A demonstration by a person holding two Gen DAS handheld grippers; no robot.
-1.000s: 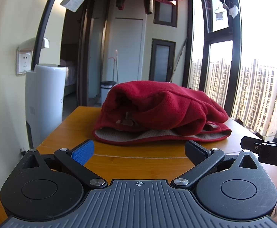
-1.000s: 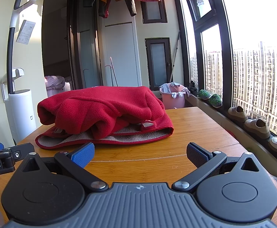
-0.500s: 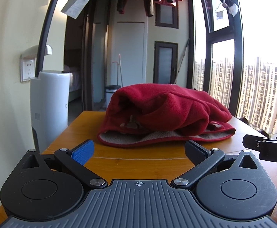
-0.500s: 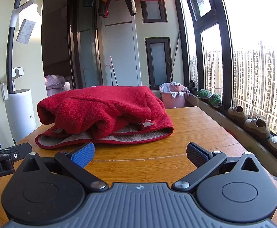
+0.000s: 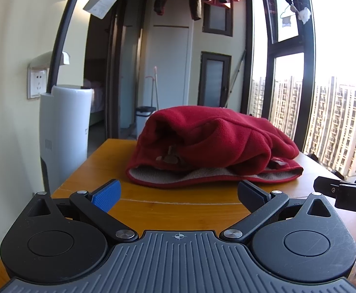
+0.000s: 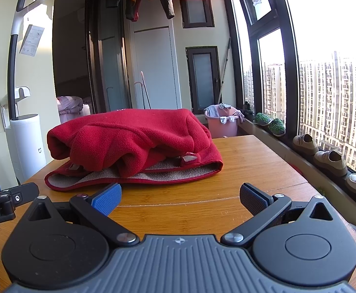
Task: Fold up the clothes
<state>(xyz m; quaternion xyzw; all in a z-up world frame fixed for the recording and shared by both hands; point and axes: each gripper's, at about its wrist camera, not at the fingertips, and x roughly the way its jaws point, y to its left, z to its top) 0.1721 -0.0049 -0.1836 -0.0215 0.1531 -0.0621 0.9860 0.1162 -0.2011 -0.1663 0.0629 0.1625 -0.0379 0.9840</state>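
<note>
Garment: red fleece, matt, nubby beige lining. Table: smooth honey wood. Left gripper: matt black plastic.

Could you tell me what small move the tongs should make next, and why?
Probably ease the open left tongs and right tongs forward to the red fleece: it lies bunched on the table, untouched, its hem nearest.

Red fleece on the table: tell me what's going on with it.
A person holds two grippers over a wooden table. The red fleece lies in a bundle there, touched by neither. The left gripper and right gripper are both open and empty, short of its near hem. No fold is underway.
</note>
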